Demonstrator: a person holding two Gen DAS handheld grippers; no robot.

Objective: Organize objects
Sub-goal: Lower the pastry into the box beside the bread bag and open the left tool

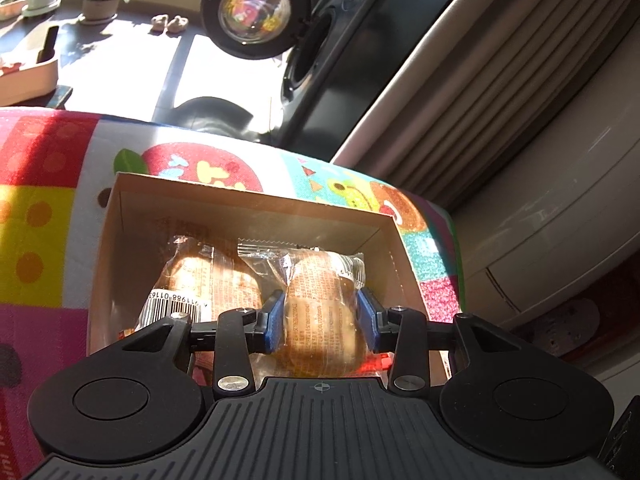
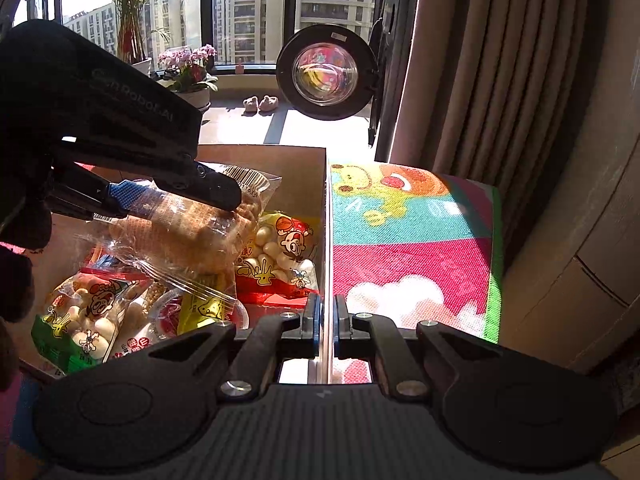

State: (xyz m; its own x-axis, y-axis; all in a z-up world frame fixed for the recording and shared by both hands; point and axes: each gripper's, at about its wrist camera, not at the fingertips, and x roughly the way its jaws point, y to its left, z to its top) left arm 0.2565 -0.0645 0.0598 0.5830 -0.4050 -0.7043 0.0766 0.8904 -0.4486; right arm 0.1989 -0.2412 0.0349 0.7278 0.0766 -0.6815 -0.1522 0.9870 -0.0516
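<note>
Left wrist view: a wrapped bread roll (image 1: 320,312) is clamped between the blue pads of the left gripper (image 1: 323,316), held over the open cardboard box (image 1: 248,204). A second wrapped roll (image 1: 200,280), barcode showing, is seen lying just beside it toward the box's left wall. The box is carried on a bright cartoon-print mat (image 1: 48,208), close to the mat's right edge.

From the right wrist, the right gripper (image 2: 328,320) is seen pinched tight on the thin right wall of the box (image 2: 326,208), one finger inside, one outside. Inside the box, snack packets are piled up: a red packet with a cartoon figure (image 2: 280,256) against the right wall, a green-and-white one (image 2: 80,320) at the near left corner. The left gripper (image 2: 176,196) is caught reaching in from the left, the wrapped roll (image 2: 192,236) gripped above the pile. A black-gloved hand (image 2: 20,240) is seen at the left edge.

Beyond the mat's far edge, an open washing machine door (image 2: 324,76) is lit by sun, with small slippers (image 2: 260,104) and potted pink flowers (image 2: 188,68) by the window. Beige curtains (image 2: 480,80) hang to the right.
</note>
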